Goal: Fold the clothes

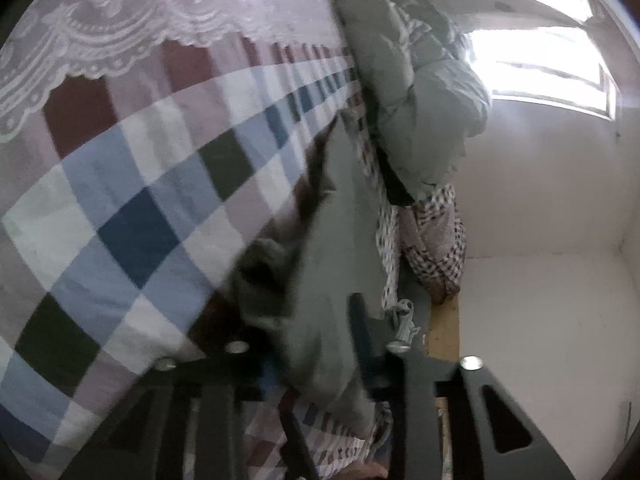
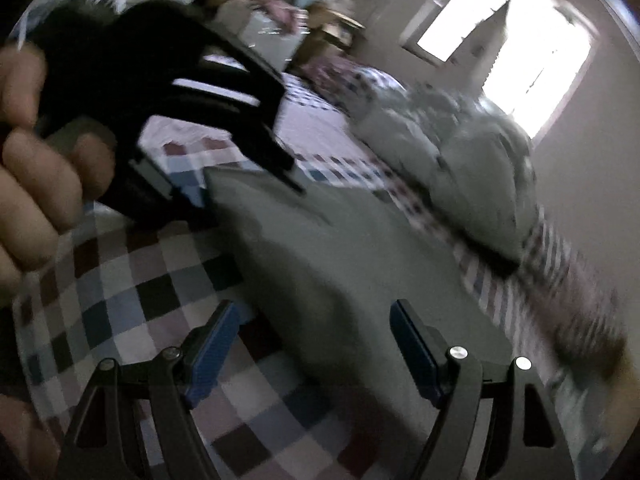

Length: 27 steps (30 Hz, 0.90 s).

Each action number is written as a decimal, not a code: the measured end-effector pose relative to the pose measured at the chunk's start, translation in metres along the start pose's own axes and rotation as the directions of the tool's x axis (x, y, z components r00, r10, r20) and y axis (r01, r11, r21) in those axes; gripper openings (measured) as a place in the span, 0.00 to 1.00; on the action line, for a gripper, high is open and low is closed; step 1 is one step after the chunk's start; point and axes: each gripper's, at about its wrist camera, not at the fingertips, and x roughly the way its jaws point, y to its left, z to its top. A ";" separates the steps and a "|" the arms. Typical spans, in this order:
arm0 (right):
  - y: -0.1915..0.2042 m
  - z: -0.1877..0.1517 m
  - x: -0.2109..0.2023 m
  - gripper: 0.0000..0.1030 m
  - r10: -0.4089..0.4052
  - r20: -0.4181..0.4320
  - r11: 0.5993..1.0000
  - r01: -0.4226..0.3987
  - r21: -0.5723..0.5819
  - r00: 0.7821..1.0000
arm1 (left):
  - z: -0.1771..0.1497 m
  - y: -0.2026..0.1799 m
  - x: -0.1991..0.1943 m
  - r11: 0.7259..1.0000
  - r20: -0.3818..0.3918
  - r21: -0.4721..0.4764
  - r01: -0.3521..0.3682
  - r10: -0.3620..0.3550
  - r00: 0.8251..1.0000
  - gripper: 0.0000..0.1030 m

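Observation:
A grey-green garment (image 1: 340, 264) lies on the checkered bedspread (image 1: 132, 208). My left gripper (image 1: 316, 372) is shut on its near edge, with cloth bunched between the fingers. In the right wrist view the same garment (image 2: 344, 264) lies spread flat across the checkered bed (image 2: 132, 300). My right gripper (image 2: 316, 344) is open and empty, its blue-padded fingers (image 2: 416, 356) held just above the garment's near edge. The left gripper (image 2: 292, 180) shows there too, held by a hand at the garment's far corner.
A pale puffy jacket (image 1: 412, 92) is heaped along the bed's far side, also in the right wrist view (image 2: 472, 168). A lace cover (image 1: 132, 20) lies at the head. A white wall (image 1: 540, 240) and bright window (image 2: 520, 48) stand beyond.

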 end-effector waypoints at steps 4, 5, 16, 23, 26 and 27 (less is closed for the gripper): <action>0.018 0.011 0.013 0.79 -0.025 0.017 0.994 0.027 -0.108 1.000 | 0.001 -0.003 -0.005 0.999 -0.016 0.003 0.037 -0.037 0.999 0.11; 0.022 0.014 0.016 0.79 -0.031 0.022 0.991 0.033 -0.132 0.999 | 0.002 -0.006 -0.006 0.999 -0.022 0.010 0.048 -0.048 0.999 0.11; 0.029 0.023 0.043 0.66 -0.077 0.015 0.971 0.079 -0.224 0.997 | 0.010 -0.010 -0.019 0.996 -0.037 0.015 0.093 -0.093 0.995 0.11; 0.014 0.028 0.044 0.12 -0.041 -0.023 0.987 0.037 -0.154 0.999 | 0.008 0.002 -0.017 0.991 -0.018 -0.056 0.124 -0.126 0.992 0.53; 0.009 0.032 0.043 0.11 -0.039 -0.016 0.989 0.036 -0.145 0.999 | 0.007 0.000 -0.010 0.989 -0.037 -0.061 0.134 -0.137 0.990 0.59; 0.007 0.033 0.043 0.11 -0.037 -0.016 0.989 0.034 -0.143 0.999 | 0.007 0.000 -0.008 0.988 -0.038 -0.066 0.138 -0.141 0.989 0.59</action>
